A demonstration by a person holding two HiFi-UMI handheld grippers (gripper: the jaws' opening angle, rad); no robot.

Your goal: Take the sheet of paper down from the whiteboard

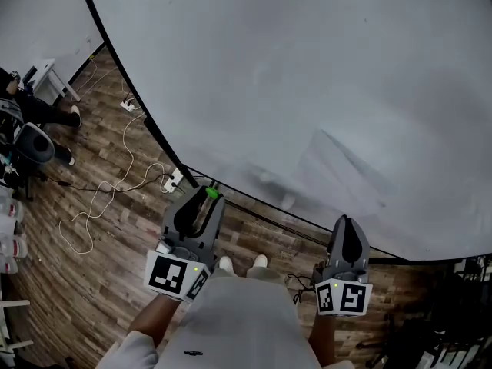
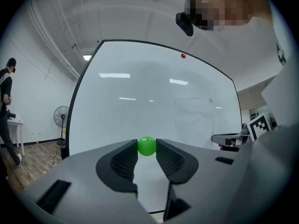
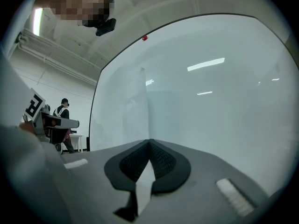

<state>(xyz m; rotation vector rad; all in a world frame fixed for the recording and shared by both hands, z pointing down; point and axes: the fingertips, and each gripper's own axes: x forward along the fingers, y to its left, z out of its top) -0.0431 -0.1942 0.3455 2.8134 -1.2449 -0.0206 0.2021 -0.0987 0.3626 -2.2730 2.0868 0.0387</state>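
A large whiteboard (image 1: 307,68) fills the head view, and a faint white sheet of paper (image 1: 338,171) lies flat on its lower part. In the left gripper view the paper (image 2: 194,118) sits right of centre, with a small red magnet (image 2: 183,56) near the board's top edge. My left gripper (image 1: 211,196) points at the board, shut on a small green ball magnet (image 2: 146,146) held between its pads. My right gripper (image 1: 347,223) is to its right, below the sheet, shut with nothing in it (image 3: 149,141). The paper (image 3: 135,106) lies left of that gripper's line.
Wood floor runs under the board's black lower edge (image 1: 254,210). A white cable and power strips (image 1: 115,183) lie at the left, near a seated person (image 1: 31,114) and a white table (image 1: 50,79). A standing fan (image 2: 60,118) is left of the board.
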